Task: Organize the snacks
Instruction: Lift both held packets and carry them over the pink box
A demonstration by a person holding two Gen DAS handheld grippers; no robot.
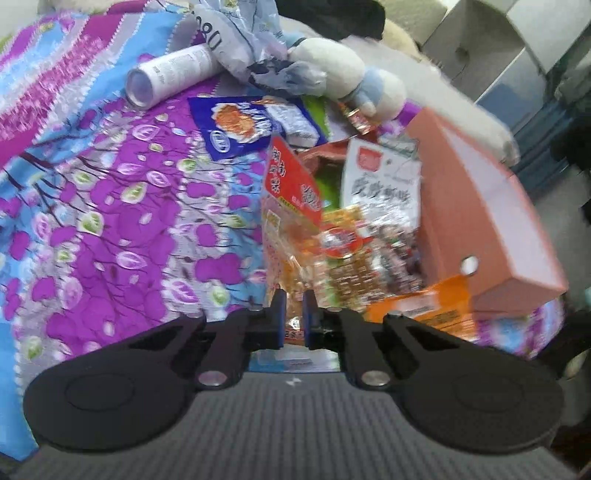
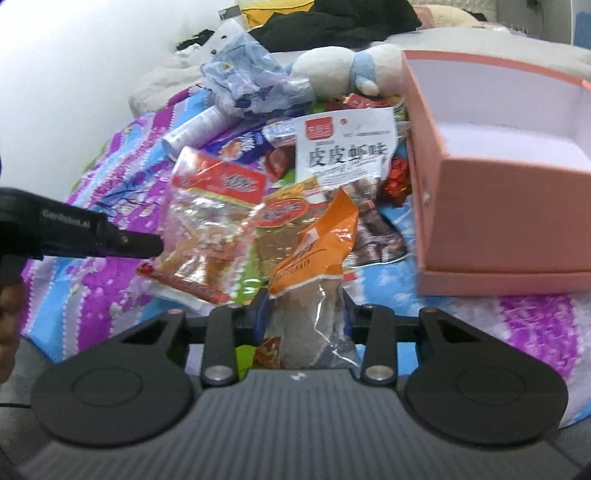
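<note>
While your left gripper point(image 1: 293, 314) has its fingers drawn nearly together on the lower edge of the clear red-topped snack bag point(image 1: 291, 221), your right gripper point(image 2: 301, 314) is clamped on the clear lower end of the orange snack packet point(image 2: 317, 243), whose orange top stands up in front of that camera. Both packs belong to the snack pile point(image 2: 295, 177) heaped on the floral bedspread point(image 1: 110, 221).

In your right view, the red-topped bag sits on the left flank of the pile, with the left gripper's black body point(image 2: 81, 236) reaching in from the left edge of the picture to meet it. Just behind the orange packet lies the white packet with black characters point(image 2: 343, 147), and a smaller orange-and-red pack point(image 2: 284, 212) is wedged between it and the red-topped bag. Farther back, a blue snack pack point(image 1: 236, 127) lies flat on the bedspread beside a white tube point(image 1: 170, 74) on its side. A crumpled bluish plastic bag point(image 2: 247, 81) and a white-and-blue plush toy point(image 2: 343, 68) rest at the far edge of the pile.

On the right of the pile, touching it, stands the open pink box point(image 2: 498, 206), white inside; from your right camera its interior shows nothing in it. Dark clothing point(image 2: 332, 22) is bunched well beyond the plush toy.
</note>
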